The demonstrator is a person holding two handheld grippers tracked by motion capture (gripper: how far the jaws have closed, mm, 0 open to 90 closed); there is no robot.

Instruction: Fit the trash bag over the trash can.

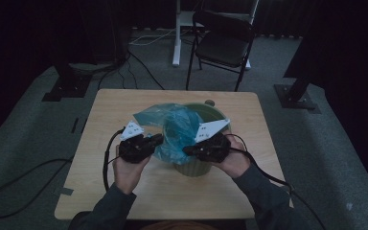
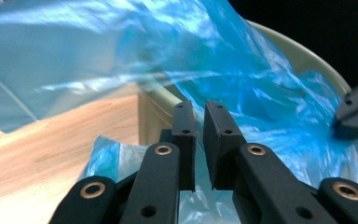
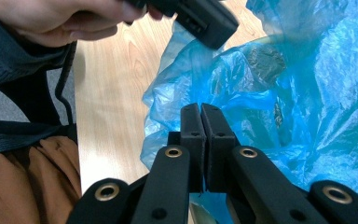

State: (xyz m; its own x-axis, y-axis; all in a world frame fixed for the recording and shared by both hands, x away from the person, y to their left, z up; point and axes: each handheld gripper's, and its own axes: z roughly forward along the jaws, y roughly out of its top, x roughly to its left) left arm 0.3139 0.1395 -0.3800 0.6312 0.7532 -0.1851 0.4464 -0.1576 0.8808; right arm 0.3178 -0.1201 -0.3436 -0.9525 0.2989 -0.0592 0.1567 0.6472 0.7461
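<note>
the thin blue plastic bag [image 1: 175, 132] drapes over the round olive bin [image 1: 211, 115] mid-table, ready for lining. left gripper [image 2: 199, 116] stands narrowly parted beside it, apparently empty; right gripper [image 3: 200, 116] pinches shut on film, probably.

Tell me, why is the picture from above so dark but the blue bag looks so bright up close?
The high view is dim all over, the room's edges nearly black. In the left gripper view the blue bag shines with white glare on its folds. In the right gripper view the hand at the top is soft and blurred.
</note>
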